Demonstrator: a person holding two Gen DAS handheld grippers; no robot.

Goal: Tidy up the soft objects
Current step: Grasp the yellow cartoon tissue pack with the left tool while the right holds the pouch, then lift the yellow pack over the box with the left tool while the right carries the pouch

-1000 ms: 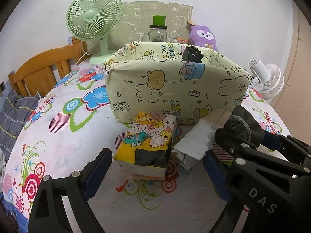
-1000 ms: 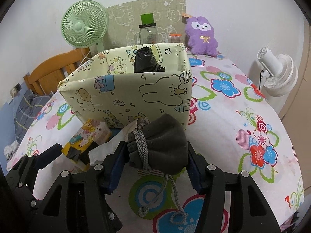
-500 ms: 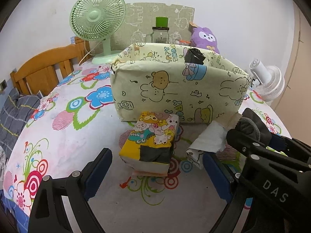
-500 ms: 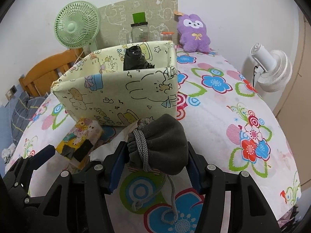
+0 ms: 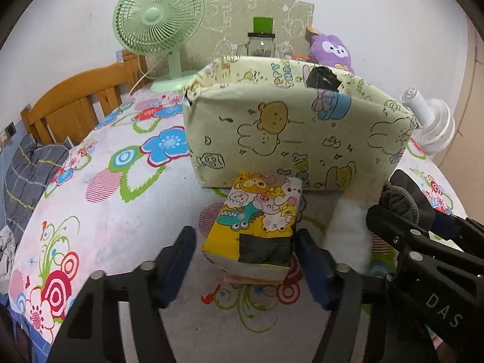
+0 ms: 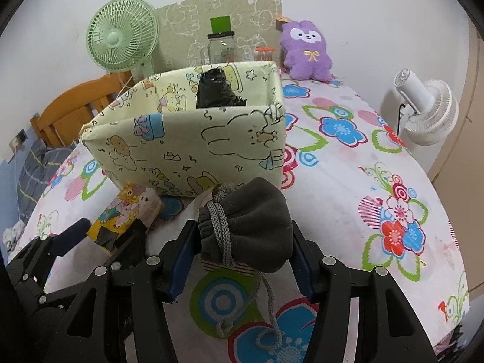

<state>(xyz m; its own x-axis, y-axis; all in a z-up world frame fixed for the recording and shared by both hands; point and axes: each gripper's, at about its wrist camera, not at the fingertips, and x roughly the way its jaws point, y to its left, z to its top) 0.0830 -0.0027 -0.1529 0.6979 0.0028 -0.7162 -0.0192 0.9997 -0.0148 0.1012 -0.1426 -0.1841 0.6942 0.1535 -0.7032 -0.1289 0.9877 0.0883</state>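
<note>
Left wrist view: left gripper (image 5: 245, 252) jaws closing around the cartoon-print tissue pack (image 5: 258, 222). Right pad sits at the pack's edge, left pad has a visible gap, so no firm grip yet. Pack lies on the floral sheet (image 5: 127, 211), just in front of the pale-yellow fabric storage box (image 5: 290, 133). White crumpled tissue (image 5: 348, 230) lies just right of the pack, partly behind the other gripper.

Right wrist view: right gripper (image 6: 242, 251) jaws about half open and clamped on the grey drawstring pouch (image 6: 257, 227), both blue pads pressing its sides. Pouch cord (image 6: 269, 299) hangs down onto the sheet. Pouch is held just in front of the box's near right corner, below its rim. Tissue pack shows at lower left, between the left gripper's fingers.

Black object (image 6: 217, 90) stands inside the box against the far wall; can't tell what it is.

Behind the box: green desk fan (image 6: 121, 42), glass jar (image 6: 222, 48) with dark lid, purple plush toy (image 6: 305, 48) against the wall. White fan (image 6: 426, 109) off the right edge of the bed. Wooden headboard (image 5: 75, 103) at left, grey checked cloth (image 5: 27, 175) beside it.
</note>
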